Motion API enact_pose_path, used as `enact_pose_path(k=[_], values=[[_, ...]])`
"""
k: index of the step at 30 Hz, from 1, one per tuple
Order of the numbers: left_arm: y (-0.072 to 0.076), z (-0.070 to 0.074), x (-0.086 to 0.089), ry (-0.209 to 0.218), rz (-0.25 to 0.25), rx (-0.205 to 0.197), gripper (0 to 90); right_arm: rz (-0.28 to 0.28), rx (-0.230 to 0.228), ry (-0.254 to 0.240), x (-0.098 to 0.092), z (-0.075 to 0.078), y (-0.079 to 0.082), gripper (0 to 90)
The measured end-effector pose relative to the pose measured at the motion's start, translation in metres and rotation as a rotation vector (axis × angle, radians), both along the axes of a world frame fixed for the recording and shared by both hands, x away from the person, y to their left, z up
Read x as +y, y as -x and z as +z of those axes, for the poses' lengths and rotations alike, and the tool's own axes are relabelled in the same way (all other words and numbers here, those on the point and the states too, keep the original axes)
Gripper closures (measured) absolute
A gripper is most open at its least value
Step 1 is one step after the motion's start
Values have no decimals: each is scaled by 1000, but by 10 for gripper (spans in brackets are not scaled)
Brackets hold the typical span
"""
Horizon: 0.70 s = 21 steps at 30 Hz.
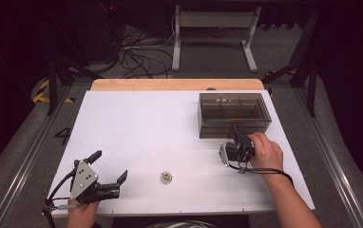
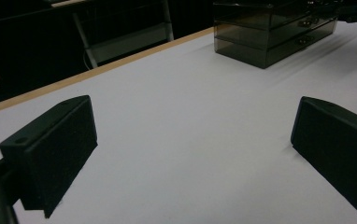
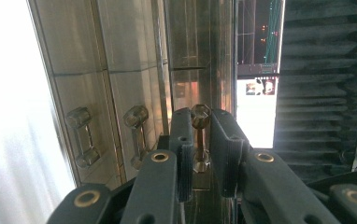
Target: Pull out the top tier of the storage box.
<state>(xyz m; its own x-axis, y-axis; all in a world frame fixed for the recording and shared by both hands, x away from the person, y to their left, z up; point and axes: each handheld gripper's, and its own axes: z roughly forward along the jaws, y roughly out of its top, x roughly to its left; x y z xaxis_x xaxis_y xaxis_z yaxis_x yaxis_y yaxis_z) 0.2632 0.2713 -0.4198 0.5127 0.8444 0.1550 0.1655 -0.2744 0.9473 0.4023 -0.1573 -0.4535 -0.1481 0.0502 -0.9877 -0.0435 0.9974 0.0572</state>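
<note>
A wide stretch of bare white table [image 1: 137, 128] is left open between the two hands. The middle is interrupted by one small round object [image 1: 166, 177] near the front edge, while the far right corner is blocked by a smoked plastic drawer box [image 1: 233, 114].

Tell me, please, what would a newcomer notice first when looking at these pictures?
First, the smoky transparent plastic drawer box at the far right of the white table, where the right hand-held gripper has its jaws closed around a clear drawer handle. Next, the left hand-held gripper at the near left, jaws wide apart over bare table. Between them, near the front edge, lies a small greenish round object.
</note>
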Motion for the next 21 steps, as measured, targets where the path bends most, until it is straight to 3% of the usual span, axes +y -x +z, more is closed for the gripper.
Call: enact_pose_path(k=[3, 4, 11, 21], values=[[0, 0, 0, 1, 0, -1, 12, -4, 7, -11, 0, 0, 0, 801], [0, 0, 0, 1, 0, -1, 12, 17, -1, 16, 0, 2, -1, 802], [0, 0, 0, 1, 0, -1, 12, 18, 4, 26, 0, 4, 3, 803], [0, 0, -1, 3, -1, 3, 12, 22, 12, 6, -2, 6, 15, 803]])
